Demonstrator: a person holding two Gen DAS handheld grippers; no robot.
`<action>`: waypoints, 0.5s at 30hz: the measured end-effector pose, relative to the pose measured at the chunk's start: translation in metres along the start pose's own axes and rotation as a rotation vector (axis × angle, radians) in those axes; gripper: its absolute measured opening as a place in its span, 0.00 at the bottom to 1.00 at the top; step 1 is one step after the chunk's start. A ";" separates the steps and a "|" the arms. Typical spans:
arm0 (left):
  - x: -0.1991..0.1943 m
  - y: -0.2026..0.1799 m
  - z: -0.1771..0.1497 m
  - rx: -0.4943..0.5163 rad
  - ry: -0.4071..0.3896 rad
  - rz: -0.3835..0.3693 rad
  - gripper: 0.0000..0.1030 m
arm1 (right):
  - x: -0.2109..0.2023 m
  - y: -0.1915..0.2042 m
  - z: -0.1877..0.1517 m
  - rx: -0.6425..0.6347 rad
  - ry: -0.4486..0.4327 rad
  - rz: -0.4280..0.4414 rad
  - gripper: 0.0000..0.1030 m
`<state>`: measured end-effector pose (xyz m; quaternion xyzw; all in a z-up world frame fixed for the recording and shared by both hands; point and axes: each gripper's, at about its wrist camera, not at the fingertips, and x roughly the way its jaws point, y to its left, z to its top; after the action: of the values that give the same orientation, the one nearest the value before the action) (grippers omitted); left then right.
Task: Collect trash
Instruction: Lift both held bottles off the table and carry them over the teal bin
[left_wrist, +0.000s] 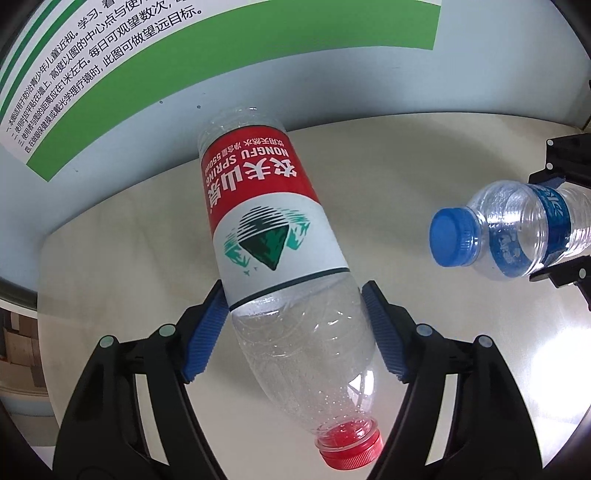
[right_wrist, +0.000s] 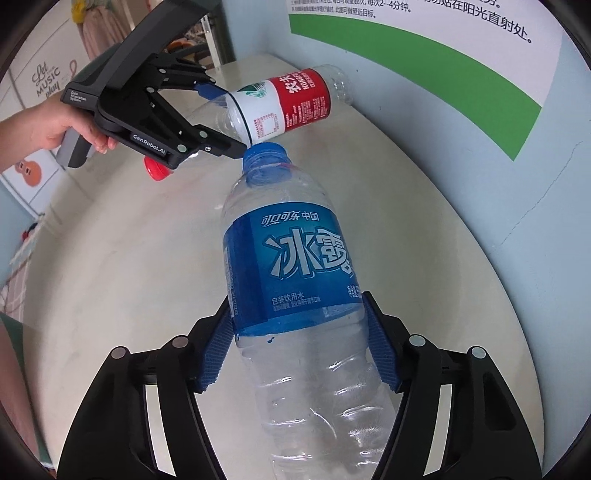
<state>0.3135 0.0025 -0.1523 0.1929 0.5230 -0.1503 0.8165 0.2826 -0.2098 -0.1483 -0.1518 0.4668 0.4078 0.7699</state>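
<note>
An empty clear bottle with a red and white label (left_wrist: 266, 206) and a red cap (left_wrist: 351, 448) sits crosswise in my left gripper (left_wrist: 293, 290). Both blue pads press its clear body just below the label, cap toward the camera. The right wrist view shows this bottle (right_wrist: 288, 103) held tilted above the table by the left gripper (right_wrist: 223, 122). My right gripper (right_wrist: 295, 301) is shut on a clear blue-label bottle (right_wrist: 295, 258) at the label's lower edge, its blue cap (right_wrist: 266, 151) pointing away. From the left wrist, that bottle (left_wrist: 517, 229) hangs at the right edge.
Below both bottles lies a cream tabletop (left_wrist: 406, 166) with a rounded edge. It meets a pale blue wall carrying a poster with a green border (left_wrist: 184, 74). A person's hand (right_wrist: 55, 125) grips the left gripper's handle. A room with cabinets lies beyond the table's left side.
</note>
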 end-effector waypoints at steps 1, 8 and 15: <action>-0.003 0.001 -0.002 0.003 -0.004 0.002 0.68 | -0.002 0.001 0.000 0.007 -0.006 0.003 0.65; -0.025 -0.002 -0.014 0.003 -0.017 0.013 0.68 | -0.022 0.007 -0.002 0.018 -0.045 0.015 0.64; -0.057 0.005 -0.051 -0.003 -0.025 0.030 0.69 | -0.047 0.022 0.007 -0.003 -0.071 0.013 0.64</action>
<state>0.2520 0.0335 -0.1192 0.1974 0.5102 -0.1397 0.8254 0.2590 -0.2148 -0.1019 -0.1353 0.4396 0.4187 0.7830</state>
